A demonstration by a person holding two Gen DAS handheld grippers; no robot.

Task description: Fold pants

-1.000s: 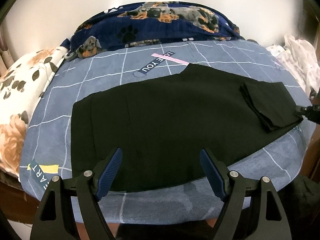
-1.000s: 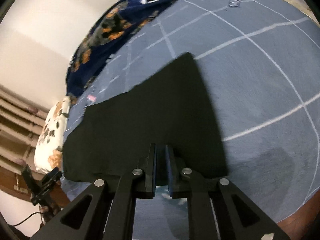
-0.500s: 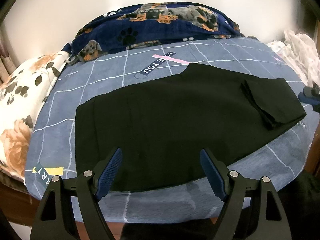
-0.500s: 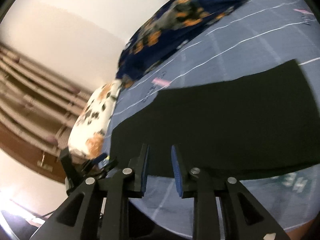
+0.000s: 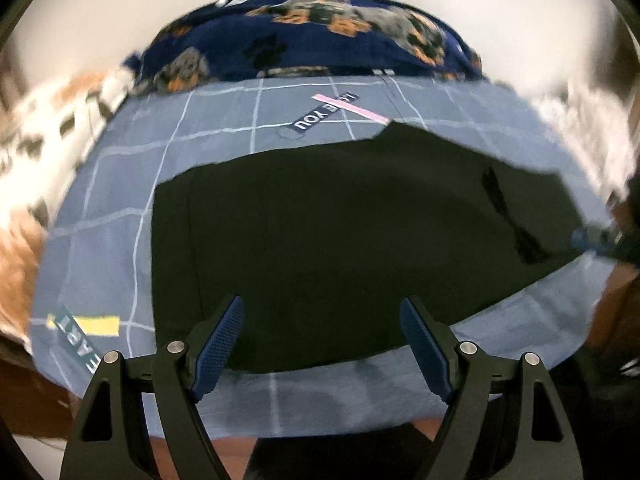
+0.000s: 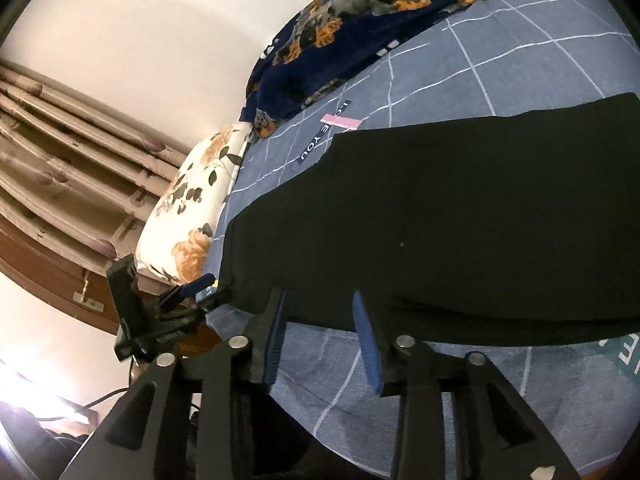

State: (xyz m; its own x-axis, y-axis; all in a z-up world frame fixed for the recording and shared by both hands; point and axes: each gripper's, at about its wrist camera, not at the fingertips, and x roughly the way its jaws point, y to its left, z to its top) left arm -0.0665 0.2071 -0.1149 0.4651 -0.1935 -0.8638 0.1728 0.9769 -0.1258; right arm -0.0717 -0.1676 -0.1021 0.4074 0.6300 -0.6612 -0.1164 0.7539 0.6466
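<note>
From my left wrist view, the black pants (image 5: 340, 236) lay flat across the bed (image 5: 120, 208), one end already doubled over at the right. My left hand-held gripper (image 5: 322, 340) hung spread and empty over the near edge. From the right wrist view, my right hand-held gripper (image 6: 320, 336) was opening, nothing between its jaws. Soft, limp cloth, I judged; best pinched at the corners.

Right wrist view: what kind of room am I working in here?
Most likely a bedroom. The black pants lie on a bed with a blue grid-pattern sheet, a floral pillow sits at one end, and curtains hang beyond it.
</note>
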